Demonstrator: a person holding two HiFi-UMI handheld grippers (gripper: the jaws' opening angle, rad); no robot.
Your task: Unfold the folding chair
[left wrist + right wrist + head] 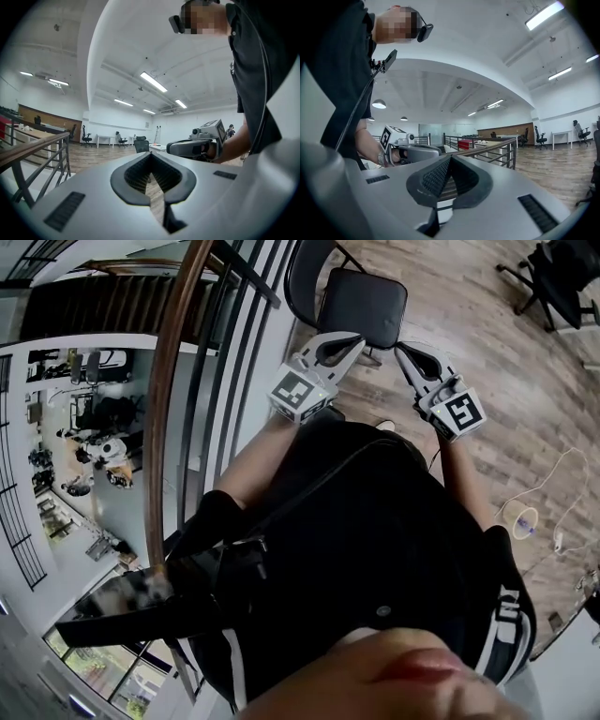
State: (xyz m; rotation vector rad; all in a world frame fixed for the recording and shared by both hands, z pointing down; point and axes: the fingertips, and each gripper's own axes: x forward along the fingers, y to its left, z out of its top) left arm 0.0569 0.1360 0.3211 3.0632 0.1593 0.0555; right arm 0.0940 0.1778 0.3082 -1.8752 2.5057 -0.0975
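Wood-plank floor (pixel 487 381) underfoot. A railing (pixel 173 381) with a timber handrail runs well left of the folding chair.

Folding chair (pixel 364 306): black, standing on the floor straight ahead of the person. Seat (pixel 367 310) shows flat and face-up from above. Backrest (pixel 305 277) is at the seat's far-left side. By the look of it the chair is already opened out, though its legs and hinges are mostly hidden under the seat, so whether they are locked I cannot tell.

Left tongs (pixel 349 339): pressed together, nothing between them. Its own view shows only floor through the slit. Tip hangs above the chair's near edge, apart from it.

Right tongs (pixel 407 351): likewise pressed together and empty, just right of the left pair, tip over the chair's near-right corner. No contact with the seat visible.

Both pairs are held level in front of the body, angled slightly toward each other.

Step in hand, as I judge it: unfolding looks finished, hands drawn off. Next move calls only for a check that the seat sits fully down. If it does not, a light press on the front edge.
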